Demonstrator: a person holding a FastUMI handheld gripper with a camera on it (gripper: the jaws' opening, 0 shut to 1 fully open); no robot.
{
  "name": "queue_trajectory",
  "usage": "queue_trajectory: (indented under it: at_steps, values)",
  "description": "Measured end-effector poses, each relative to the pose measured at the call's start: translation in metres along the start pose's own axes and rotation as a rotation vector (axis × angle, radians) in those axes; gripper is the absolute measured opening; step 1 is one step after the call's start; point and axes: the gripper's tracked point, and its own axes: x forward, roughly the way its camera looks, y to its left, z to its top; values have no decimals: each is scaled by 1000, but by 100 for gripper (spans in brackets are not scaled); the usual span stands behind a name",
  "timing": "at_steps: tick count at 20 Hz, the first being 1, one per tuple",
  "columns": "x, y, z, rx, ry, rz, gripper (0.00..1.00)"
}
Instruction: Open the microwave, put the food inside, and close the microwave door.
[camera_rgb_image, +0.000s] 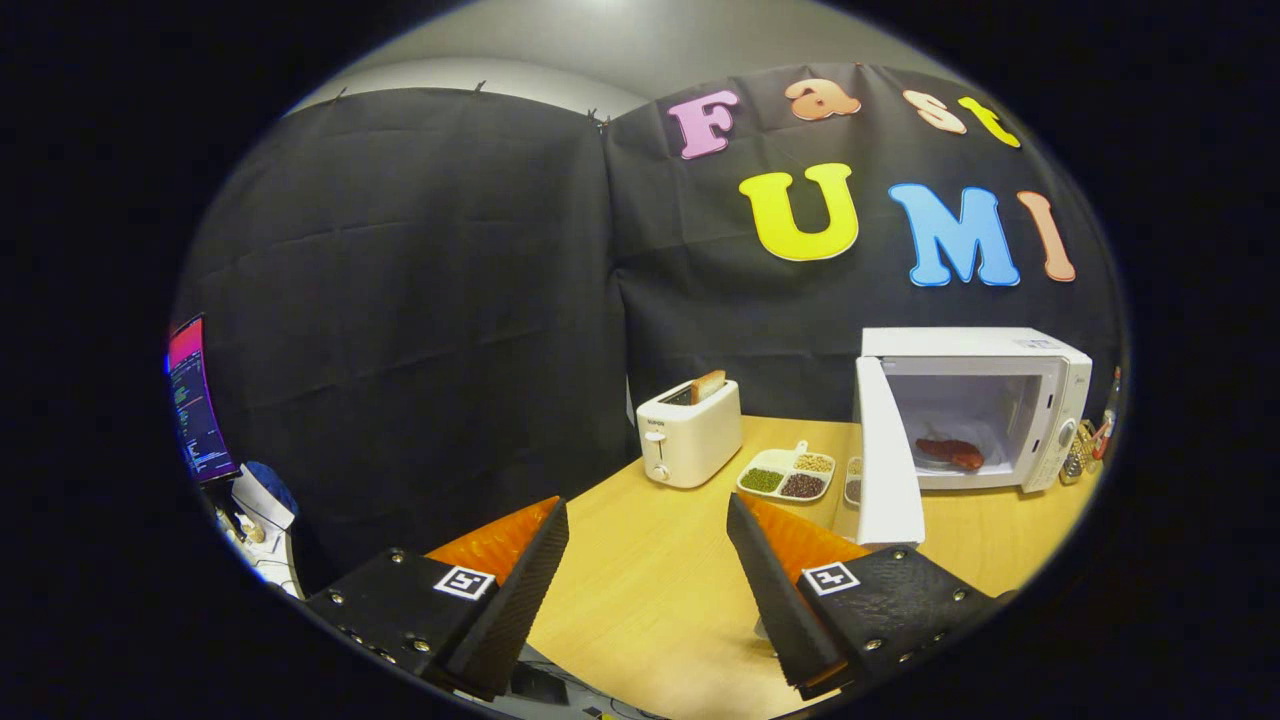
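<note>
Item: gripper (648, 560). The two fingers stand wide apart with nothing between them, only bare table (660, 590) showing in the gap. It sits well back from the appliances, over the near part of the table.

Item: microwave (1010, 400), white, at the far right of the table against the booth wall. Its door (885, 460) hangs open, swung out to the left on its hinge, edge-on toward the gripper.

Item: food (950, 452), a reddish-brown piece lying on the cavity floor, well inside the opening. The loading step looks done; closing the door appears to be what remains.

Item: toaster (690, 432), white, left of the microwave, with a slice of bread (708, 385) standing up out of its slot.

Item: divided dish (788, 474) of beans or grains, between toaster and door, just beside the door's lower edge.

Item: monitor (195, 400), lit, off the table to the far left.

Hazards, as judged:
- The door's free edge is thin and faces the gripper; a push landing on the edge rather than the outer face could slip off.
- The approach to the door's outer face passes close to the divided dish, so a low sweep could knock it.
- A hard shove may slide the light microwave backward instead of latching the door.
- A gentle push may leave the door ajar.
</note>
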Motion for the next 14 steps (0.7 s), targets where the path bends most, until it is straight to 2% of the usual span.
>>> queue_trajectory:
  at_steps: [5,7,8,10,11,13,14]
  values:
    - [6,-15,-30,43,66,4,95]
    - [9,-21,-40,58,100,-2,77]
    - [10,-22,-44,64,111,-9,77]
    - [9,-38,-44,53,111,-46,57]
    - [10,-42,-44,55,115,-51,37]
    - [10,-40,-47,50,128,-38,30]
    - [6,-52,-48,20,121,-111,30]
